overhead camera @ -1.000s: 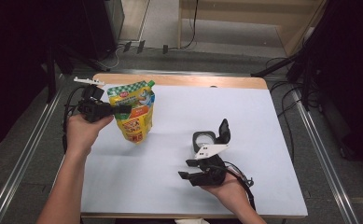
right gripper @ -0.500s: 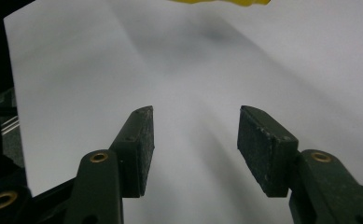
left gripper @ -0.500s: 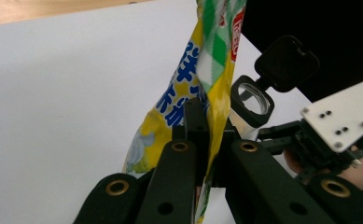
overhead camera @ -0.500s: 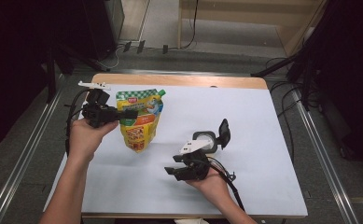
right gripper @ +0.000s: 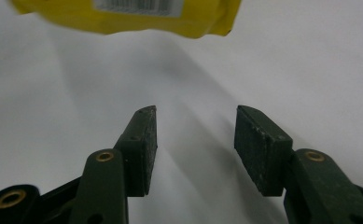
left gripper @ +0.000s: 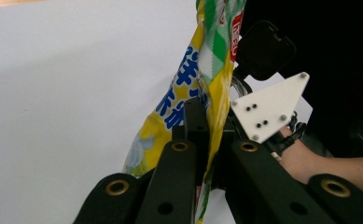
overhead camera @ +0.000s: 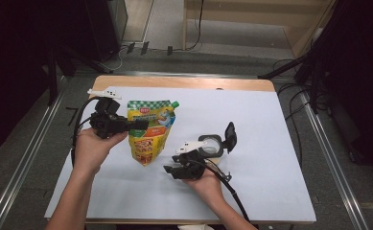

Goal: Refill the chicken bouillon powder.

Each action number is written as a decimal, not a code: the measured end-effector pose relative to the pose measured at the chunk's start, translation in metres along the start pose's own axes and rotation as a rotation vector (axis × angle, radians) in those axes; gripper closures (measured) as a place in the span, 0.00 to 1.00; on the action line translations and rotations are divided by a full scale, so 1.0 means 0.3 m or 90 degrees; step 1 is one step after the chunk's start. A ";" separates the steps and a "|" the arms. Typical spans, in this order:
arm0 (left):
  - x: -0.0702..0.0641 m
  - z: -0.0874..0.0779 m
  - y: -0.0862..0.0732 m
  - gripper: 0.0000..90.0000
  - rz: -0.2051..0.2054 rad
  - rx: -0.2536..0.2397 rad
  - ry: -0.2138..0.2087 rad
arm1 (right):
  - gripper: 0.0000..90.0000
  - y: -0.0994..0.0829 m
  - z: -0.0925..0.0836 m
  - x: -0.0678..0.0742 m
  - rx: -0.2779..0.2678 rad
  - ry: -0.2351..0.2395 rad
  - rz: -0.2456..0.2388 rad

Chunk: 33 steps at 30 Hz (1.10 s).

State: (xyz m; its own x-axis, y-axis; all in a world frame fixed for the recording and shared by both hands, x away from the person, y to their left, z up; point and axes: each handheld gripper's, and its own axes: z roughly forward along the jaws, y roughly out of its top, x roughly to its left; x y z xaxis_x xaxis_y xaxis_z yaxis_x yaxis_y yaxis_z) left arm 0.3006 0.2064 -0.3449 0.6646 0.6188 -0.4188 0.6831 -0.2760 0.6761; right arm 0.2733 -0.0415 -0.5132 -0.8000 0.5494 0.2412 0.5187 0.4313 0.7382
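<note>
So: left tongs (overhead camera: 137, 125) clamped on the yellow-green pouch (overhead camera: 150, 132), gripping its left edge about mid-height, coming in from 9 o'clock. Left gripper view confirms it, with the pouch (left gripper: 207, 88) edge pinched between the two black jaws and the film running up out of the grip toward 12. Pouch sits at about 10 o'clock from the bench (overhead camera: 270, 124) centre, green cap corner at its upper right, narrow bottom end pointing toward 6. Whether it rests on the white surface or is lifted off it, cannot tell.

Right tongs (overhead camera: 167, 168) hang wide, nothing between the jaws; right gripper view shows the gap with bare white bench behind it. They point toward 9 o'clock, tips just off the pouch's bottom end, near but apart. From the right gripper view the pouch bottom (right gripper: 137, 16) lies at 12, beyond the fingertips (right gripper: 144, 135), barcode side showing, not touching.

Right hand (overhead camera: 205, 179) holds its gripper at about 6 o'clock on the bench; left hand (overhead camera: 90, 146) at 9. Black-lidded round container (overhead camera: 215, 143), lid flipped open, stands just behind the right gripper toward 1 o'clock, well apart from the pouch.
</note>
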 end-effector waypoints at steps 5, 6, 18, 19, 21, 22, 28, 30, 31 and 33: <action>-0.022 0.011 -0.004 1.00 -0.003 0.006 -0.012 | 0.59 0.008 0.026 -0.010 -0.016 -0.016 0.035; -0.028 0.013 -0.005 1.00 -0.001 0.006 -0.010 | 0.60 0.010 0.029 -0.009 -0.021 -0.022 0.039; -0.075 -0.004 0.005 1.00 -0.033 -0.008 -0.047 | 0.63 0.027 0.039 0.046 -0.088 -0.089 0.042; -0.075 -0.001 0.004 1.00 -0.039 -0.007 -0.046 | 0.63 0.029 0.037 0.052 -0.095 -0.090 0.041; -0.076 0.006 0.004 1.00 -0.041 -0.002 -0.032 | 0.65 0.033 0.034 0.068 -0.102 -0.091 0.029; -0.074 0.008 0.004 1.00 -0.044 0.001 -0.034 | 0.65 0.035 0.032 0.081 -0.097 -0.097 0.013; -0.082 0.026 0.005 1.00 -0.046 -0.003 -0.031 | 0.64 0.037 0.008 0.111 -0.085 -0.088 -0.020; -0.083 0.031 0.006 1.00 -0.045 -0.001 -0.032 | 0.64 0.039 -0.002 0.126 -0.081 -0.086 -0.045; -0.084 0.034 0.006 1.00 -0.044 -0.002 -0.028 | 0.63 0.039 -0.007 0.133 -0.078 -0.088 -0.055; -0.085 0.039 0.005 1.00 -0.046 0.002 -0.024 | 0.62 0.039 -0.016 0.150 -0.074 -0.091 -0.074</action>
State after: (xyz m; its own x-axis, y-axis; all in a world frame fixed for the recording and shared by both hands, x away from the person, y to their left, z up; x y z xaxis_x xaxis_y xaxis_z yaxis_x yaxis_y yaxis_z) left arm 0.2882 0.1817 -0.3404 0.6240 0.6089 -0.4897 0.7310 -0.2333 0.6413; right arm 0.2419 -0.0151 -0.4906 -0.7976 0.5998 0.0643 0.3799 0.4167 0.8258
